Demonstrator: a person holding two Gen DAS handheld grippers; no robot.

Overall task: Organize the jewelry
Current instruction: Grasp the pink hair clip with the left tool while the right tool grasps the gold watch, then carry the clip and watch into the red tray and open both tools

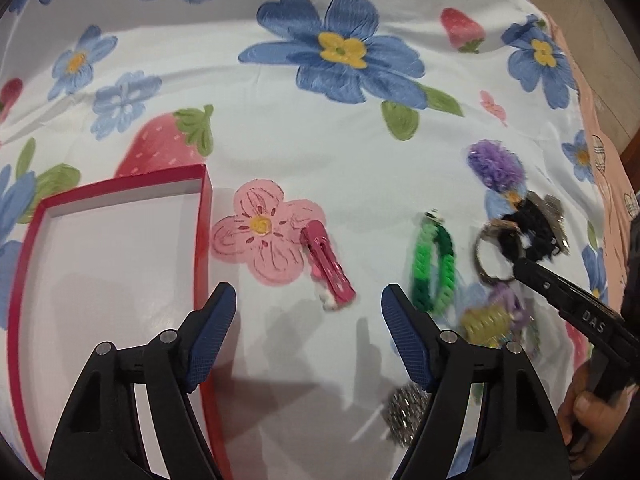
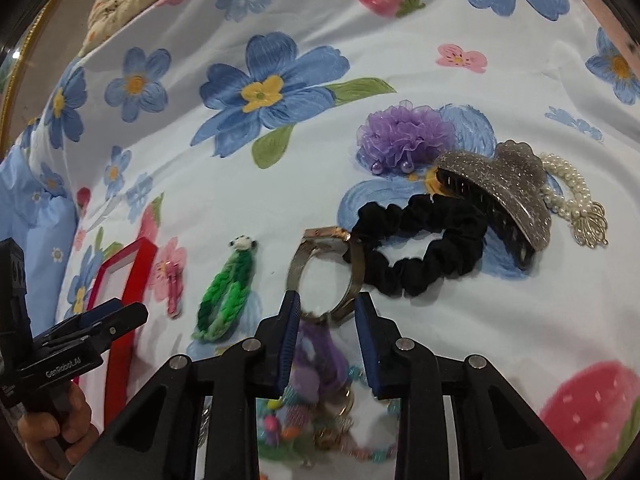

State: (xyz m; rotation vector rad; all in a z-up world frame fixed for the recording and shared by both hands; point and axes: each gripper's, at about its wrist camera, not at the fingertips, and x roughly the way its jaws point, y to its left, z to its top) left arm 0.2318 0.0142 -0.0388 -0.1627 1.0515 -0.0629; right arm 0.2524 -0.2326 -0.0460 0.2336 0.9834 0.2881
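A red box [image 1: 202, 216] with a white inside lies open at the left, seen edge-on in the right wrist view [image 2: 132, 280]. A pink hair clip [image 1: 328, 268] lies right of it. My left gripper [image 1: 308, 304] is open and empty, just short of the clip. A green braided bracelet [image 2: 228, 292] and a metal watch [image 2: 320, 272] lie on the flowered sheet [image 1: 320, 160]. My right gripper [image 2: 326, 304] is open, its fingertips either side of the watch band's near end. A black scrunchie [image 2: 420, 240] touches the watch.
A purple ruffle hair tie [image 2: 404, 136], a glittery grey claw clip [image 2: 500, 192] and a pearl bracelet [image 2: 572, 196] lie beyond the scrunchie. Colourful beaded pieces and a purple item [image 2: 316, 360] lie under my right gripper. A silver sparkly piece [image 1: 404, 412] lies by my left gripper.
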